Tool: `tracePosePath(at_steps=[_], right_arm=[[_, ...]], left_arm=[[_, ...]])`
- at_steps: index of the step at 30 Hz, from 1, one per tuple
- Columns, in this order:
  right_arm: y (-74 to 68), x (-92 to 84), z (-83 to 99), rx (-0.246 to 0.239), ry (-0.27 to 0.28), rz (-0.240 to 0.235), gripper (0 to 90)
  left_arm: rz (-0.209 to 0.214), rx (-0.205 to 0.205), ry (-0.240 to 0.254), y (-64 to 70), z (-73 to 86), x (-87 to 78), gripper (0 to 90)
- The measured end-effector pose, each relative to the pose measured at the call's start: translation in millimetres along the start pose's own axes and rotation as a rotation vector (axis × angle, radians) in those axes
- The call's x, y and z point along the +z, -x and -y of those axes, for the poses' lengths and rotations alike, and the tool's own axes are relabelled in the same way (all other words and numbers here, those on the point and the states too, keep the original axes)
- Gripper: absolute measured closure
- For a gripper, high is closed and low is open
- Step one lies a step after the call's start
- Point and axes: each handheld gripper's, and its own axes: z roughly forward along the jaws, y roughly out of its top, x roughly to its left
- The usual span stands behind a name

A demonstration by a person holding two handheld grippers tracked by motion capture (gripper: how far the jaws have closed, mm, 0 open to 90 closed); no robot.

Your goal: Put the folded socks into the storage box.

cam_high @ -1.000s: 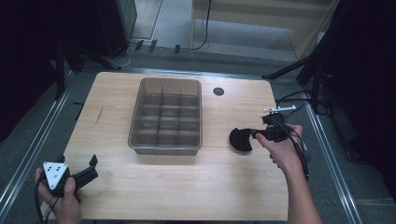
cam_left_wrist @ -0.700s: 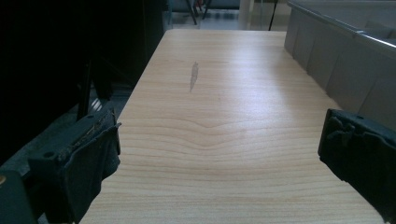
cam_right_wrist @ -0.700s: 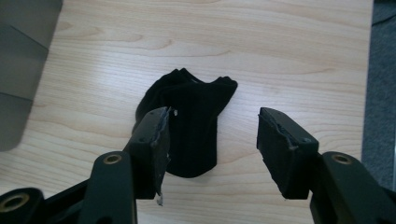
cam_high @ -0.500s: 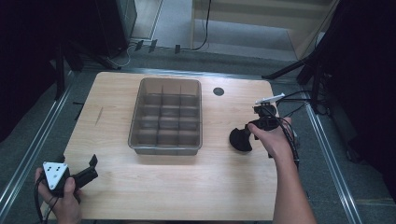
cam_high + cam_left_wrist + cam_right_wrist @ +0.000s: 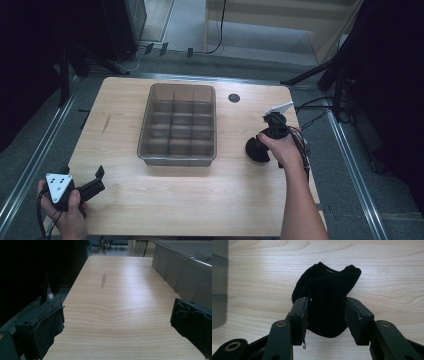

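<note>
Sock — a black one, bunched into a loose lump — lies on the table to the right of the tray and well apart from it, toward the table's right edge. In the high view we see our right gripper pointing down over it, with the grey plate tipped up behind the hand. In the right gripper view the sock sits between the two jaws, its folded top rising beyond them; the jaws have just been closing, and both pads now press against the cloth on either side, so we have it pinched, with the fabric bulging out below. The sock rests on the wood, as far as we can tell. Our left gripper lies low near the table's near left corner, held in the left hand; its jaws stand spread wide — in the left gripper view there is bare wood between them and the tray's grey wall at the upper right.
</note>
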Motion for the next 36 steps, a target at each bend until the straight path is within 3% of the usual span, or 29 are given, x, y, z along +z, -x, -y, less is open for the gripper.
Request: tracePosePath(at_steps=[10, 17, 23, 36], right_arm=[[-6.8, 18.9, -4.2, 0.018, -0.049, 0.007, 52.5], [-8.1, 27.1, -6.4, 0.042, -0.054, 0.004, 44.8], [-10.8, 38.4, -6.0, 0.060, -0.057, 0.031, 40.4], [-16.5, 57.9, -6.7, 0.100, -0.084, 0.082, 40.0]], left_arm=[[0.000, 0.000, 0.000, 0.1, 0.0, 0.1, 0.0], [0.000, 0.000, 0.000, 0.1, 0.0, 0.1, 0.0], [0.001, 0.003, 0.000, 0.1, 0.0, 0.0, 0.0], [0.001, 0.002, -0.002, 0.1, 0.0, 0.0, 0.0]])
